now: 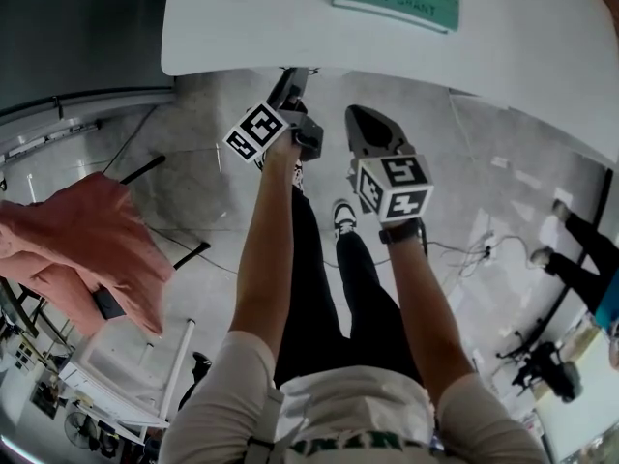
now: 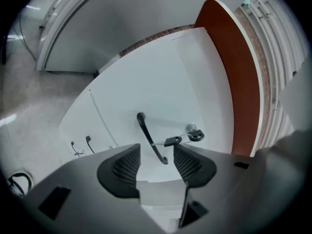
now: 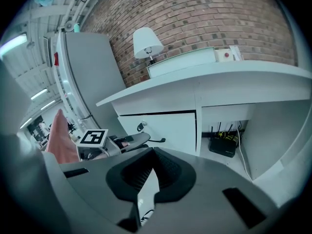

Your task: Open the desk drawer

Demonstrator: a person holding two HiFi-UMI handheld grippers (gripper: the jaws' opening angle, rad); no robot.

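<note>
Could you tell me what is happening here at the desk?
A person stands at a desk with a gripper in each hand. The left gripper is open and lined up on the black handle of the drawer, not yet gripping it. The right gripper hangs alongside, shut and empty. The drawer looks closed.
</note>
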